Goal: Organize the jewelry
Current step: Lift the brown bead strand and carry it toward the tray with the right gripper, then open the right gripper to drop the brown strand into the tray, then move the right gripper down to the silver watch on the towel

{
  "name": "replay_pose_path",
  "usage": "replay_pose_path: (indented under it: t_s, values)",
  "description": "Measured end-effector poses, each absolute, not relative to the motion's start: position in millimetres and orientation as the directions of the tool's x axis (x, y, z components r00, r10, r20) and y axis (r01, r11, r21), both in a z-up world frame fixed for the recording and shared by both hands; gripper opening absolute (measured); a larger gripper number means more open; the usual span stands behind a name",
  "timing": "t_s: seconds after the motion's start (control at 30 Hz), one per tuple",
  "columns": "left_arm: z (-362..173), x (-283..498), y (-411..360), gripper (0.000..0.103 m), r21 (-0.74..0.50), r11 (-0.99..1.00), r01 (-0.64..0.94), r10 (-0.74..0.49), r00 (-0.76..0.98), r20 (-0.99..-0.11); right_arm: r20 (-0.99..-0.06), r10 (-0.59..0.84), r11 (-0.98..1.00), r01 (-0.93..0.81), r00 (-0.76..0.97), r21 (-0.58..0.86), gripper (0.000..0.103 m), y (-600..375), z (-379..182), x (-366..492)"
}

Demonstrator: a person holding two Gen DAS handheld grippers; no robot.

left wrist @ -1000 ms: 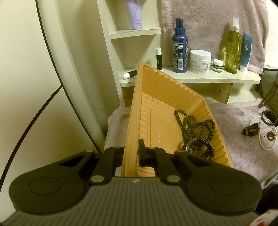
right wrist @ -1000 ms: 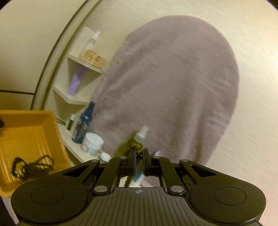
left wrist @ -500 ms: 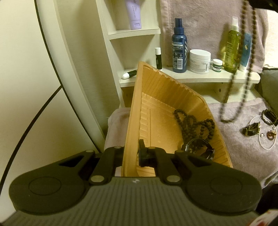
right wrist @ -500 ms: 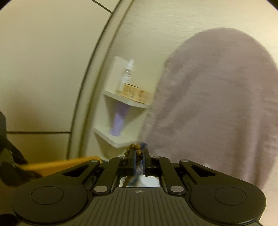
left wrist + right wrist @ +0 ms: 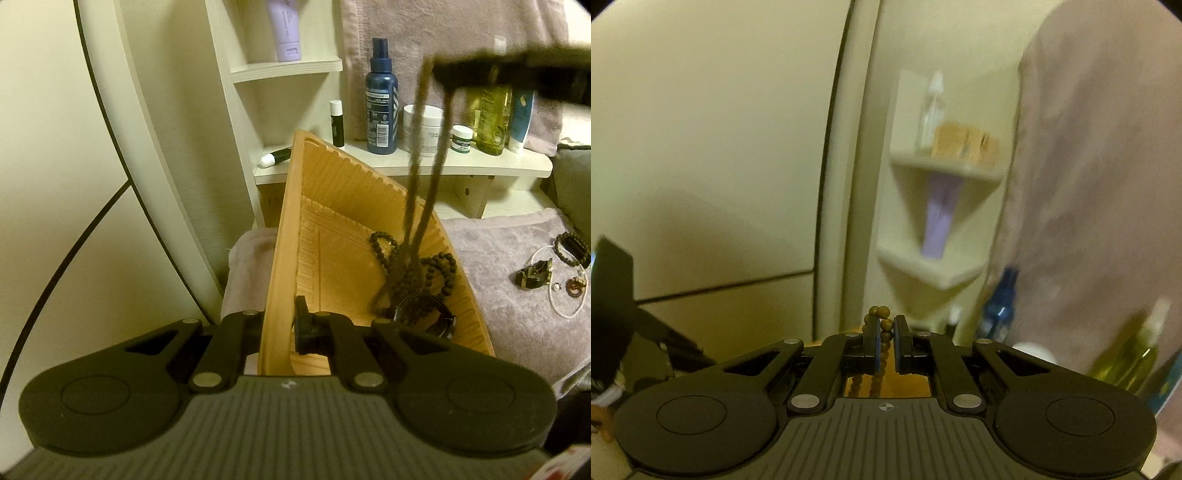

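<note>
My left gripper [image 5: 284, 328] is shut on the left wall of an orange ribbed tray [image 5: 321, 206], holding it tilted above the towel. Inside the tray lie a black bead necklace [image 5: 439, 266] and a dark watch [image 5: 424, 317]. My right gripper [image 5: 885, 341] is shut on a brown bead necklace [image 5: 881, 314]. In the left wrist view that gripper is a dark blur at the top right, and the brown bead necklace [image 5: 419, 177] hangs from it in a long loop whose lower end reaches into the tray among the black beads.
Several more pieces of jewelry [image 5: 554, 269] lie on the mauve towel [image 5: 509, 325] at the right. A white shelf [image 5: 424, 162] behind the tray carries bottles, a jar [image 5: 424, 129] and lip balms. A curved pale wall panel [image 5: 92, 166] stands at the left.
My right gripper has carried the hanging brown necklace leftward, from beside the shelf to above the tray, and its loop now dips into the tray. The left gripper and tray have stayed still.
</note>
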State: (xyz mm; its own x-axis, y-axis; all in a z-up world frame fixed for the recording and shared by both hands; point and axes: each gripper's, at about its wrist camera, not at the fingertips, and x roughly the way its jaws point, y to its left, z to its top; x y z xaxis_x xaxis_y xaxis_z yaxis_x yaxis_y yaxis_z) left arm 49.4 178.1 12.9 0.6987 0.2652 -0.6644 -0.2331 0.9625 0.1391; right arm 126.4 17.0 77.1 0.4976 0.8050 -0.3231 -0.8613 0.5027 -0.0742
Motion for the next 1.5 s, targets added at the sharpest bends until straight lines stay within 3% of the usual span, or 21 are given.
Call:
replay_pose_path:
  t_s: [0.33, 0.57, 0.77, 0.8, 0.87, 0.9, 1.27, 1.5]
  values:
    - [13, 50, 178, 0.006, 0.137, 0.963, -0.234, 0.264, 0.698, -0.666, -0.498, 0.764, 0.512, -0.855, 0.410, 0.082, 0.007, 31, 10, 151]
    - [13, 50, 179, 0.006, 0.137, 0.963, -0.232, 0.263, 0.697, -0.667, -0.529, 0.799, 0.438, -0.879, 0.285, 0.188, 0.007, 37, -6, 153]
    - [13, 51, 180, 0.006, 0.138, 0.963, -0.232, 0.263, 0.696, -0.668, -0.539, 0.803, 0.410, -0.892, 0.253, 0.191, 0.008, 36, -13, 145]
    - [13, 51, 180, 0.006, 0.137, 0.963, -0.232, 0.263, 0.696, -0.668, -0.541, 0.800, 0.417, -0.889, 0.259, 0.190, 0.016, 35, -13, 145]
    - [14, 51, 180, 0.006, 0.136, 0.963, -0.232, 0.262, 0.695, -0.669, -0.532, 0.799, 0.430, -0.884, 0.279, 0.183, 0.054, 30, -13, 143]
    - [14, 52, 179, 0.006, 0.137, 0.963, -0.232, 0.263, 0.695, -0.669, -0.525, 0.800, 0.436, -0.882, 0.289, 0.179, 0.058, 26, -13, 142]
    - [14, 53, 179, 0.006, 0.140, 0.964, -0.228, 0.262, 0.695, -0.670, -0.512, 0.770, 0.516, -0.844, 0.381, 0.148, 0.058, -15, -10, 133]
    - [15, 53, 177, 0.006, 0.148, 0.963, -0.226, 0.265, 0.696, -0.667, -0.577, 0.652, 0.674, -0.724, 0.492, 0.145, 0.058, -64, -26, 138]
